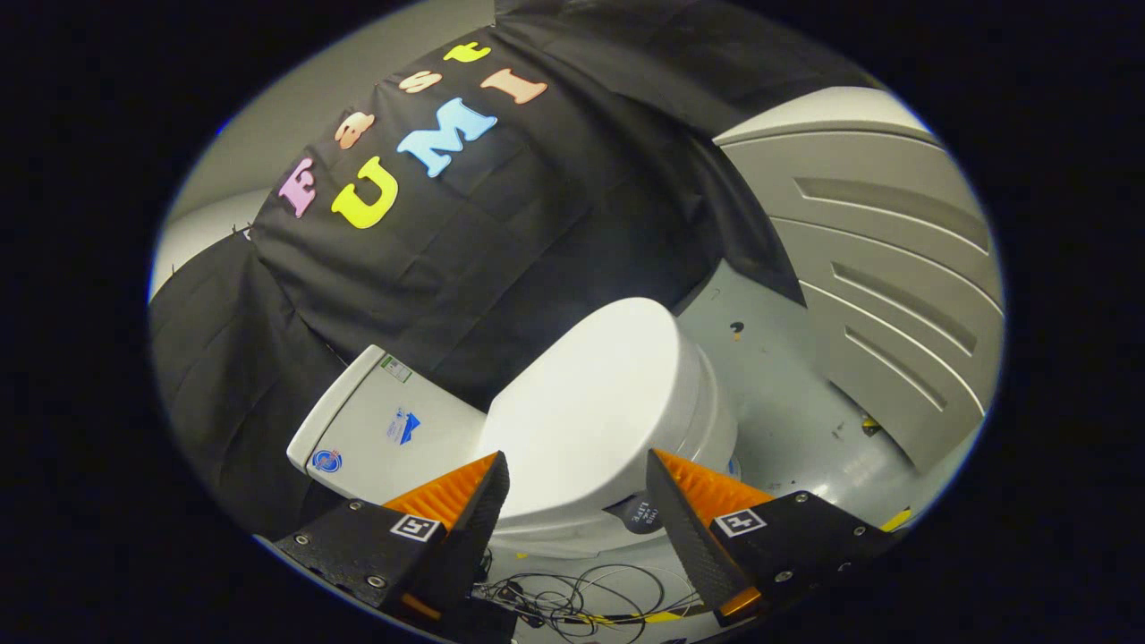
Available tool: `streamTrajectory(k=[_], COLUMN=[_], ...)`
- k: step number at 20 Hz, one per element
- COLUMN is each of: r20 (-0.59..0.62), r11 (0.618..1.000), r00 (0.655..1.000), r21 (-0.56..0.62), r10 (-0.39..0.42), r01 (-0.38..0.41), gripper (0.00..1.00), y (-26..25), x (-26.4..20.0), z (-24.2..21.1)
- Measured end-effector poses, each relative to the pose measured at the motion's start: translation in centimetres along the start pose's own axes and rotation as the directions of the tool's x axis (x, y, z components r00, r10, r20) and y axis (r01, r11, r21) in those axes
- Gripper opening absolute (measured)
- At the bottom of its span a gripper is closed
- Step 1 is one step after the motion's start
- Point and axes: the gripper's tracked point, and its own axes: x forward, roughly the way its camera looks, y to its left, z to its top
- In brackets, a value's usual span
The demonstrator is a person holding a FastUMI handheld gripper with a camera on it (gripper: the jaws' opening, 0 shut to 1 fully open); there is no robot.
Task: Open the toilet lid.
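The gripper (577, 474) hangs above a white toilet, its two fingers (474, 501) spread wide apart and pinching nothing. Between them, and running on toward 12 o'clock, lies the toilet lid (595, 402), closed flat on the bowl (707, 420); the fingers frame its near edge, though whether they touch it cannot be told. At 10 o'clock from the gripper sits the cistern (380, 425), white, with small stickers on its top and side, its far edge against the black cloth wall (537, 233) that rises behind the toilet toward 12 o'clock. Just under the fingers, at 6 o'clock, a tangle of thin black cables (572, 604) lies on the pale grey floor (787, 394), with a yellow strip among them. A small round dark cap (640, 514) shows beside the right finger at the foot of the bowl. At 2 o'clock, well apart from the toilet, stands a large grey moulded panel (894, 268) with long slanted grooves, its base on the scuffed floor.
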Motion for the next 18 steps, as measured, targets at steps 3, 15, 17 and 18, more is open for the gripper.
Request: streamTrajectory(k=[3,15,17,18], r20=[-0.053,-0.170,-0.175,-0.185], r11=[0.999,0.963,0.945,0.935], r00=[0.998,0.985,0.984,0.983], r21=[0.048,0.262,0.324,0.351], r10=[-0.021,-0.012,0.013,0.016], r01=[0.024,0.057,0.045,0.050], gripper=[0.95,0.92,0.85,0.81], y=[-1.5,-5.6,-5.8,-6.1], x=[1.2,4.9,5.1,5.3], z=[-1.6,-5.7,-6.2,-6.6])
